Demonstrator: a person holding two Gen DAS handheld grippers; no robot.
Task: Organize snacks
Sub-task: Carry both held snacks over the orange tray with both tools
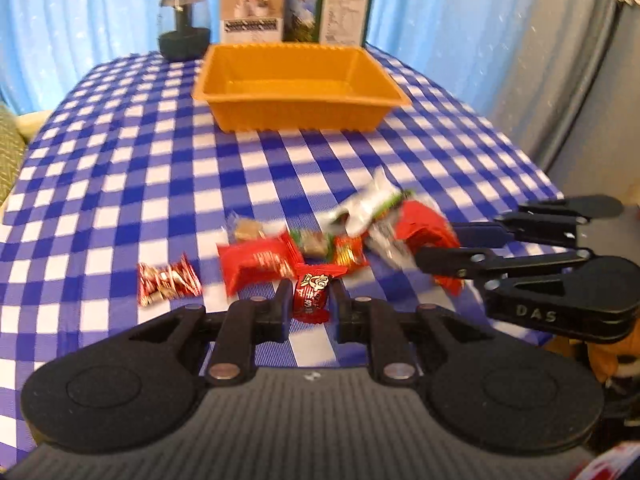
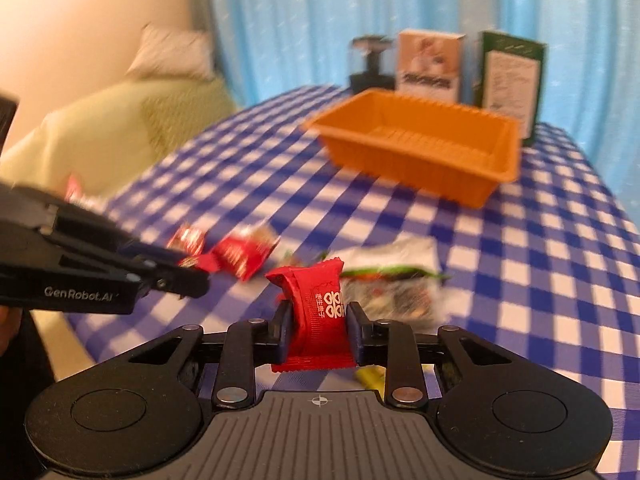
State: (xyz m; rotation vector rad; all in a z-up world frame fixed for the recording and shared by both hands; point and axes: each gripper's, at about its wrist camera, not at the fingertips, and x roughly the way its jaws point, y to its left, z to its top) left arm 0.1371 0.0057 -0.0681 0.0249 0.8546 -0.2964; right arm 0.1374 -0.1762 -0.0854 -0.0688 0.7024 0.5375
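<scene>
Small red candy (image 1: 312, 296) pinched in my left gripper (image 1: 310, 300), low over the table (image 1: 120, 200). My right gripper (image 2: 316, 316) clamps a bigger red packet (image 2: 320, 312). More snacks (image 1: 256, 264) scattered just ahead. Orange tray (image 1: 298, 96) sits well beyond, boxes (image 1: 252, 10) behind it.
</scene>
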